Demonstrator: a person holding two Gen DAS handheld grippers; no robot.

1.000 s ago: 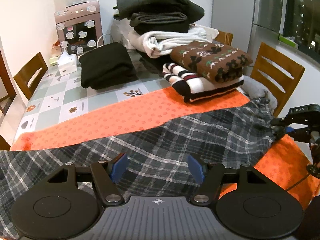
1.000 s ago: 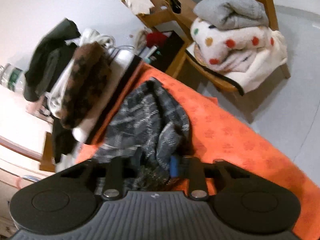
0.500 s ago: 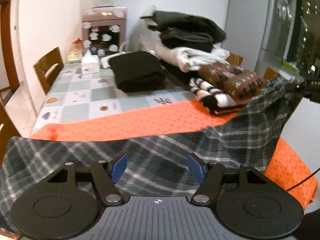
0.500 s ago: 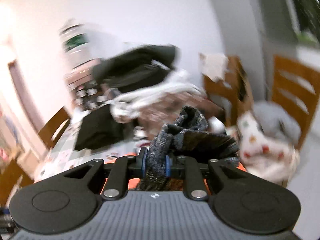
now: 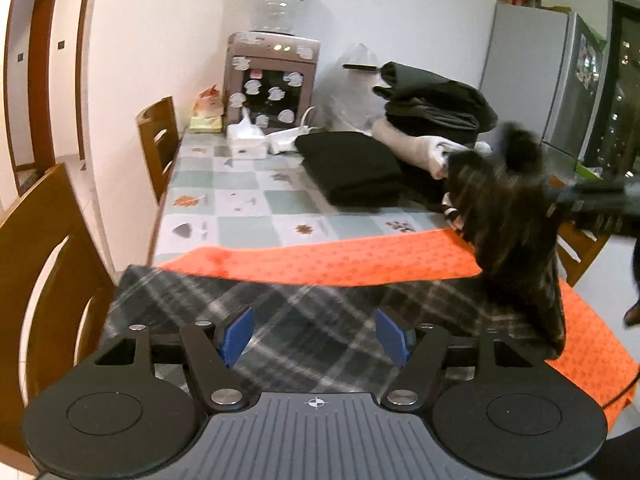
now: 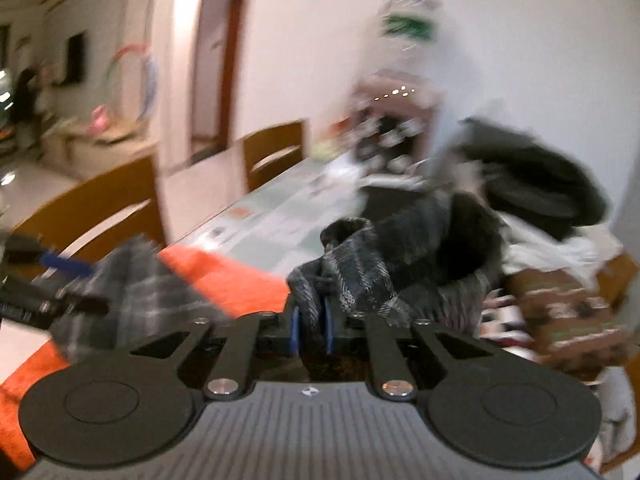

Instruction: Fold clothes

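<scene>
Right tongs (image 6: 311, 330) clamp the plaid garment (image 5: 320, 320) lying lengthwise across the table; left tongs (image 5: 316, 338) apart.

The lifted end of the plaid cloth (image 5: 508, 220) is a blur. The folded clothes (image 6: 552, 304) look smeary too.

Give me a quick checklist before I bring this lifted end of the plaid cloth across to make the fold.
1. Right hand-held gripper clamped on the plaid garment: ok, fabric is bunched between its pads.
2. Left hand-held gripper ready: ok, open above the flat part.
3. Flat part is smooth: cannot tell, motion blur.
4. Garment lies on the orange mat: ok.
5. Folded black garment and the taller clothes stack are out of the path: ok, both sit farther back on the table.
</scene>
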